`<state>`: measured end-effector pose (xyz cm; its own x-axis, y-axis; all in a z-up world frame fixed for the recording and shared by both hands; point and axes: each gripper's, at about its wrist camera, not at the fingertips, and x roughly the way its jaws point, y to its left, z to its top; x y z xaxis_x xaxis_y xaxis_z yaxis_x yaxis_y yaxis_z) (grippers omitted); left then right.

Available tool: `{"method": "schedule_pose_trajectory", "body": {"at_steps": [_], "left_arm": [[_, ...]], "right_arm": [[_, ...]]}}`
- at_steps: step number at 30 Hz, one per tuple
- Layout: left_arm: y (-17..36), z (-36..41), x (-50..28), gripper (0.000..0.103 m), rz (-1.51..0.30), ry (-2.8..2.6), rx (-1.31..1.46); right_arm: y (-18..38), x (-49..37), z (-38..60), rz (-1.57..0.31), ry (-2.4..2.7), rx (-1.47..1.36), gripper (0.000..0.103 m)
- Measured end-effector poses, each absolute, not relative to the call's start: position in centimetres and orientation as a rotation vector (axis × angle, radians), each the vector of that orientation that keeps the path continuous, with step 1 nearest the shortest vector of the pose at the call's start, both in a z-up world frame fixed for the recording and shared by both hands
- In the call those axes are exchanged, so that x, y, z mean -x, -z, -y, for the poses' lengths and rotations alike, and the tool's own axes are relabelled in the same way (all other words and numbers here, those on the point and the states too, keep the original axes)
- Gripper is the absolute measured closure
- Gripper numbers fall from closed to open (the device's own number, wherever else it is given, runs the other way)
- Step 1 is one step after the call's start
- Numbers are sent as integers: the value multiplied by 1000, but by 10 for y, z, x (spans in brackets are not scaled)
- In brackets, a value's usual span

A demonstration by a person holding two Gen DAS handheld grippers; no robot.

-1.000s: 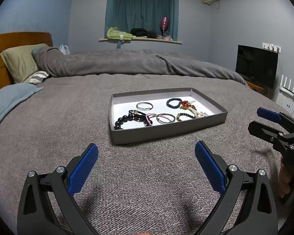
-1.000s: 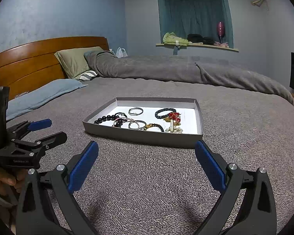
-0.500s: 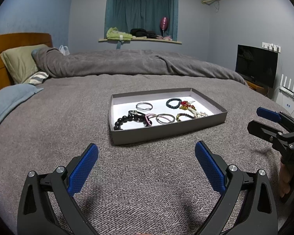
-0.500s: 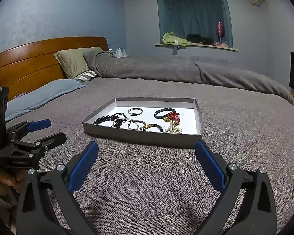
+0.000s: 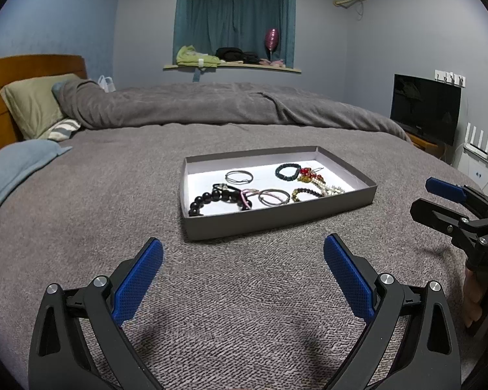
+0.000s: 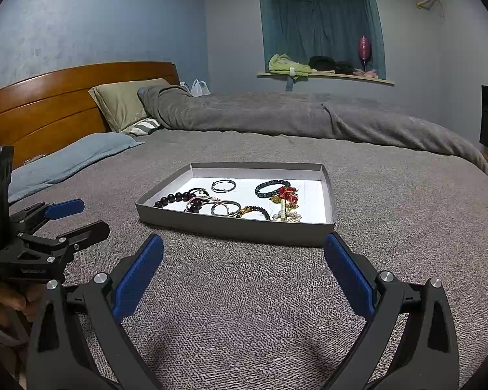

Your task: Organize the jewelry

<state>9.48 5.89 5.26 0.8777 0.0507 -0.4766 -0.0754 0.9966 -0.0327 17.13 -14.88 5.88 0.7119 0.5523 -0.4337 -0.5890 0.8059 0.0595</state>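
Jewelry sits in the shallow grey tray on the bed's grey blanket, and that tray is your landmark: it lies straight ahead of both grippers, beyond their fingertips, with a strip of bare blanket between. Your left gripper has its fingers spread wide and holds nothing; your right gripper is equally wide apart and empty. Inside the tray, the black bead bracelet lies at the near-left corner, on your left hand's side, while the red and gold pieces and the pearl strand crowd the tray's right half, closer to your right hand. The two thin silver hoops lie flat toward the tray's middle. The tray's long side runs across your view, its near wall facing you, so I'd judge you must come in over that wall and down.
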Motion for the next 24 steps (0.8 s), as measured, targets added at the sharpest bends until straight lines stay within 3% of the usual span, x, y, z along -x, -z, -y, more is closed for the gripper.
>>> {"method": "schedule_pose_trajectory", "body": {"at_steps": [24], "left_arm": [[-52,-56,-96,5,-500,-66,46]], "right_arm": [[-60,-169,149,-455,-634,82,6]]}}
